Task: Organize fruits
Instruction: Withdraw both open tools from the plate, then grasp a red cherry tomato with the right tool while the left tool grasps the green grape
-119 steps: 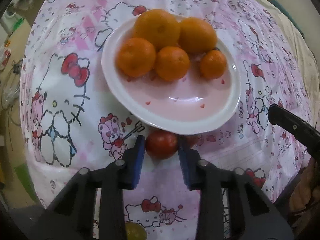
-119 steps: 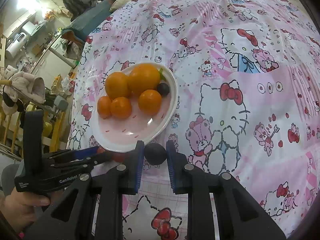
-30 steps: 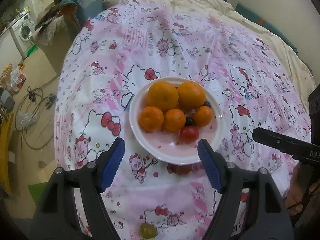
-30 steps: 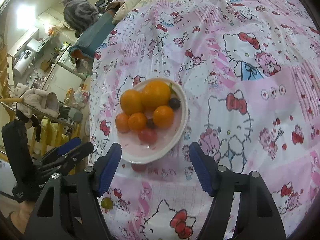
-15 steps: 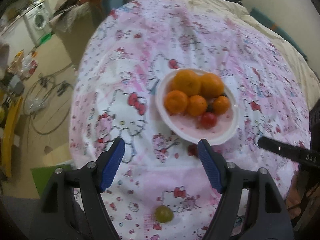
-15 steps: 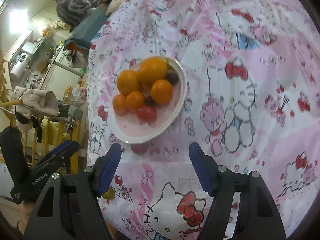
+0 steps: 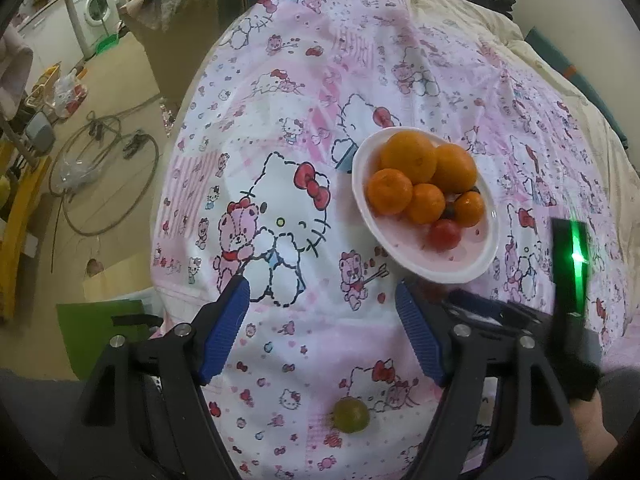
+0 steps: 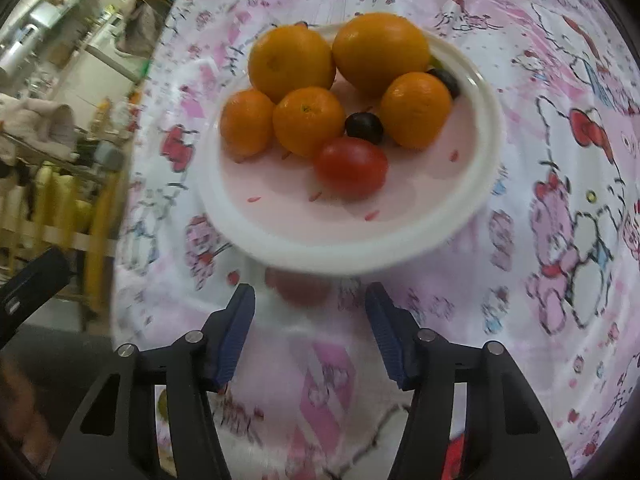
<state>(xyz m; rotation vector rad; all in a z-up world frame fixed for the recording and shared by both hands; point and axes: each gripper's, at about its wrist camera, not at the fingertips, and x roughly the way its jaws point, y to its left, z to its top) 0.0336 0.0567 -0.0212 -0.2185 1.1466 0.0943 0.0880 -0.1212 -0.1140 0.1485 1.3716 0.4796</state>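
A white plate [image 7: 476, 272] [image 8: 484, 168] on the pink cartoon cloth holds several oranges [image 7: 408, 158] [image 8: 292, 62], a red tomato [image 7: 444, 235] [image 8: 352, 167] and dark grapes [image 8: 364, 127]. A green grape [image 7: 351, 415] lies on the cloth near me, between the left fingers. A second red tomato [image 8: 298, 285] lies on the cloth just below the plate rim. My left gripper [image 7: 322, 330] is open and empty, back from the plate. My right gripper [image 8: 310, 330] is open and empty, close to the loose tomato; it also shows in the left wrist view [image 7: 500, 312].
The cloth covers a round table [image 7: 304, 92] whose edge drops off on the left. Beyond it are a floor with cables [image 7: 108, 168], a washing machine [image 7: 94, 8] and a green box [image 7: 92, 324]. Bedding [image 7: 480, 20] lies behind the table.
Both grippers have been open since a second ago. The left gripper pulled back and left, bringing the green grape between its fingers. The right gripper moved in close to the plate and loose tomato.
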